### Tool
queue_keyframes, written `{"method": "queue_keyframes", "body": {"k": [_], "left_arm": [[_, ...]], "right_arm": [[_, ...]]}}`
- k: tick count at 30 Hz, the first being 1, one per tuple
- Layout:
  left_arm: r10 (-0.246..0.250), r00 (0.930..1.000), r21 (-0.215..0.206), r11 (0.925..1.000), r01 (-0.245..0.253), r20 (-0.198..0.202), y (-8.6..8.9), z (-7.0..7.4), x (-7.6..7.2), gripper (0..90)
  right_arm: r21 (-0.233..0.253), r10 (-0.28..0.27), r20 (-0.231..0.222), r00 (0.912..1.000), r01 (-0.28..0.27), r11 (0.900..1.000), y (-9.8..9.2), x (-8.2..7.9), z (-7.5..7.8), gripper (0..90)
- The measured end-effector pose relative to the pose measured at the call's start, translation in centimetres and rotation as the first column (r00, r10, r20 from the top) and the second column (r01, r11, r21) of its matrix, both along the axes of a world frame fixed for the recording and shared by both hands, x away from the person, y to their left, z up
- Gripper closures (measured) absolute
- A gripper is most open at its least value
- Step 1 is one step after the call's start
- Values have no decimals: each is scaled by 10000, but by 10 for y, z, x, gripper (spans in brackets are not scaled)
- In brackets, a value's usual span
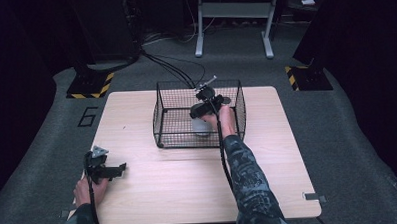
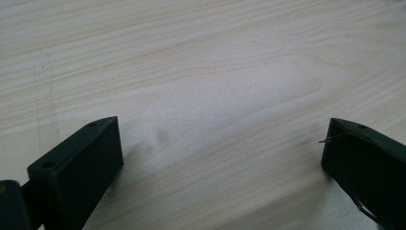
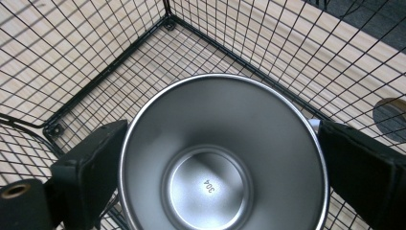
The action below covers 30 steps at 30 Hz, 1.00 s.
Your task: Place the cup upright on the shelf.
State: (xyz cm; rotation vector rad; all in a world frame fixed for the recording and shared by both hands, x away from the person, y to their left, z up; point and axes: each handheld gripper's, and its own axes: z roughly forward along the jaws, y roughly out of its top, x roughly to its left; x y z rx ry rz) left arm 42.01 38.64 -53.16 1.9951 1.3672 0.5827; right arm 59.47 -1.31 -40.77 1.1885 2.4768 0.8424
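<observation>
Steel cup [image 3: 222, 158] sits upright inside the wire basket [image 1: 166, 105], clamped between the right gripper's [image 3: 222, 163] jaws. Left gripper [image 2: 222, 153] rests with jaws spread wide over bare table [image 2: 215, 72].

In the right gripper view the steel cup [image 3: 222, 158] is cut off by the bottom edge, so its near rim and outer wall go unseen, and whether the jaws of the right claw [image 3: 222, 163] press its rim cannot be told. In the high view the cup [image 1: 202, 126] sits half hidden behind that claw [image 1: 202, 112] inside the wire basket [image 1: 161, 113], and the person's forearms run off the bottom edge
</observation>
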Motion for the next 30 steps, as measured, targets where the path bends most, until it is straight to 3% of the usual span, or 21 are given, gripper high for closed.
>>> {"method": "queue_keyframes", "body": {"k": [24, 30], "left_arm": [[1, 10000, 5, 10000, -1, 1, 0, 0, 0, 4], [-3, 10000, 1, 10000, 3, 1, 0, 0, 0, 4]], "right_arm": [[-453, -280, 19, 9996, 280, 9986, 4, -3, -7, 51], [-148, -473, -215, 9986, 470, 9988, 0, -4, -6, 0]]}}
